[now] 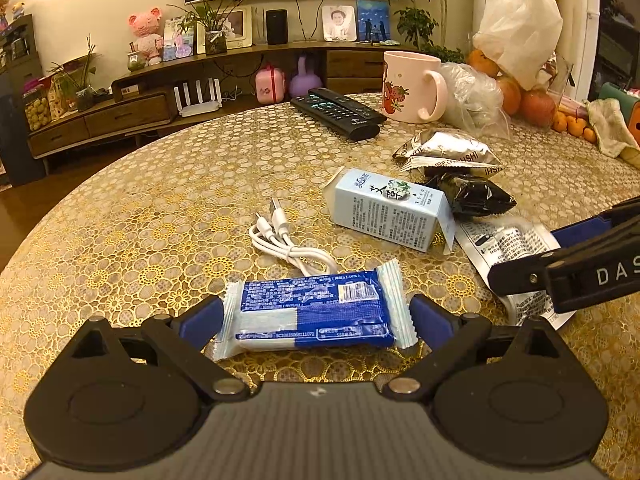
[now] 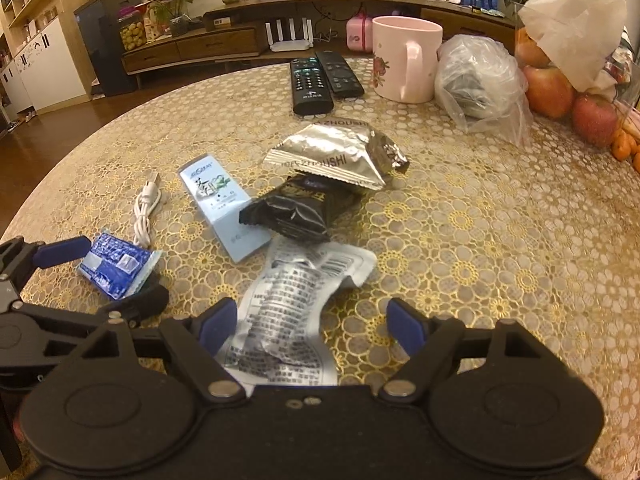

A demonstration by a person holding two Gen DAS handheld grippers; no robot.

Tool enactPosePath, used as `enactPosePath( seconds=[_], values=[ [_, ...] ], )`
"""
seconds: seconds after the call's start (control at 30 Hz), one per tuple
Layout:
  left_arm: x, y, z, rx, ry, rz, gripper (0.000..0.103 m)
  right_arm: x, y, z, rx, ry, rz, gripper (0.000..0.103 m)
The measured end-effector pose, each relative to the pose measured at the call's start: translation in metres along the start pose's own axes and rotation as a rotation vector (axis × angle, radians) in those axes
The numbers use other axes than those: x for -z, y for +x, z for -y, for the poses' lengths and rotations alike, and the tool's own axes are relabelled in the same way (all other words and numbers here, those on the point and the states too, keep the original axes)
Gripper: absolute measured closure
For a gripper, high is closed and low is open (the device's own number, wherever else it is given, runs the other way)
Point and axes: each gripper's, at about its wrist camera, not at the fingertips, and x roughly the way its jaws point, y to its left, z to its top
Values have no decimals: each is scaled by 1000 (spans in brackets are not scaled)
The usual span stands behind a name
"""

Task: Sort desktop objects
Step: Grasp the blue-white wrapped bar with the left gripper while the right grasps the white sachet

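Note:
A blue-and-white snack packet (image 1: 312, 312) lies flat on the gold lace tablecloth (image 1: 160, 208). My left gripper (image 1: 316, 320) straddles it, open, with a blue pad at each crimped end. In the right wrist view that gripper (image 2: 112, 276) sits at the left around the same packet (image 2: 116, 268). My right gripper (image 2: 312, 326) is open over a white printed sachet (image 2: 288, 312), which lies nearer the left pad. From the left wrist view the right gripper (image 1: 528, 258) reaches in from the right over that sachet (image 1: 508, 240).
A pale blue carton (image 1: 392, 212), a white USB cable (image 1: 288, 244), a black packet (image 1: 468, 194) and a silver packet (image 1: 448, 148) lie mid-table. Two remotes (image 1: 340, 114), a pink mug (image 1: 412, 86), a plastic bag (image 2: 480, 80) and apples (image 2: 548, 88) stand behind. The table edge curves at the left.

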Motion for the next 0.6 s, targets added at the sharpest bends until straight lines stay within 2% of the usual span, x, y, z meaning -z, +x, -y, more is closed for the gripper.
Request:
enactPosePath(
  seconds=[0.13,0.23,0.3,0.43,0.6],
  values=[
    [1,1,0,-1,-8,7,5,0,1,-3,11,-11,9,23],
    [0,0,2,2,-4,15,12,2,0,-5,23,-22,25,33],
    [0,-1,4,2,-7,15,16,2,-2,-4,5,-18,31,48],
    [0,-4,9,-8,6,19,24,1,-6,-4,-42,-4,24,69],
    [-1,-7,13,-12,3,10,27,4,-12,-3,-50,0,27,76]
  ],
)
